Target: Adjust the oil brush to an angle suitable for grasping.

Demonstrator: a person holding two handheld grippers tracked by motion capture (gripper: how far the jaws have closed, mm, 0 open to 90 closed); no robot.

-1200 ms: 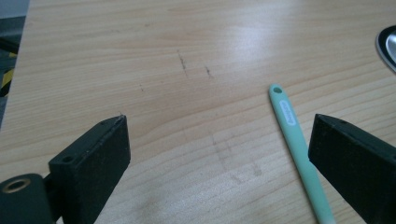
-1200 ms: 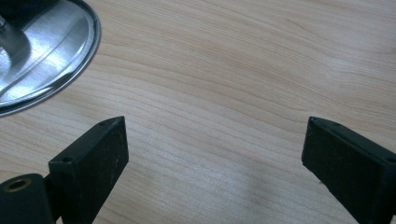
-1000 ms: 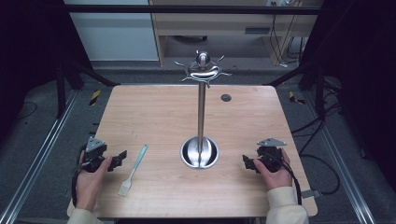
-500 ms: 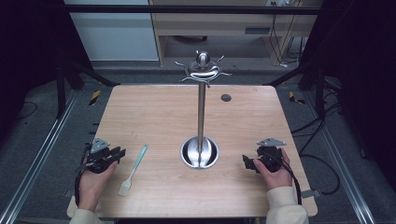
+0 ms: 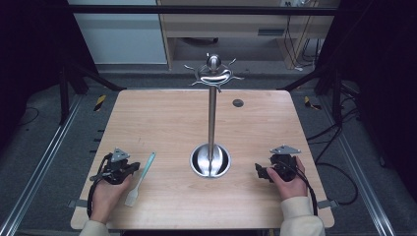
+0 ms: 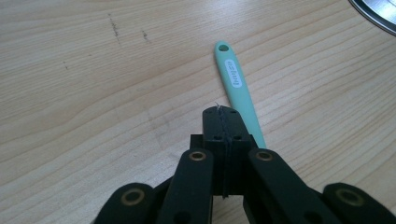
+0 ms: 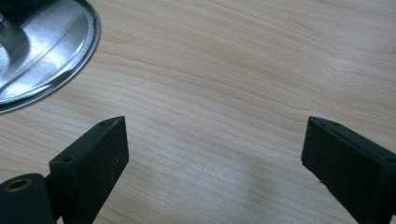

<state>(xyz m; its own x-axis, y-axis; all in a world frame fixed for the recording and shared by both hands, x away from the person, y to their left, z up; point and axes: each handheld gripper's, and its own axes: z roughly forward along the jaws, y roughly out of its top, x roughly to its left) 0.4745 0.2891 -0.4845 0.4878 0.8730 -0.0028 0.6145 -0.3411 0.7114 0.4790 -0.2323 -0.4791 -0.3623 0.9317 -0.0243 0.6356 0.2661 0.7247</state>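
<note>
- Left gripper has edged toward the mint-green plastic spatula near the desk's front-left corner, jaws together, nothing held.
- Right gripper unmoved, jaws apart, beside the steel hook stand's base.
- Judged: pickup starting; jaws must open first.

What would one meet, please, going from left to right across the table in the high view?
Left tool → spatula → metal stand → right tool.
</note>
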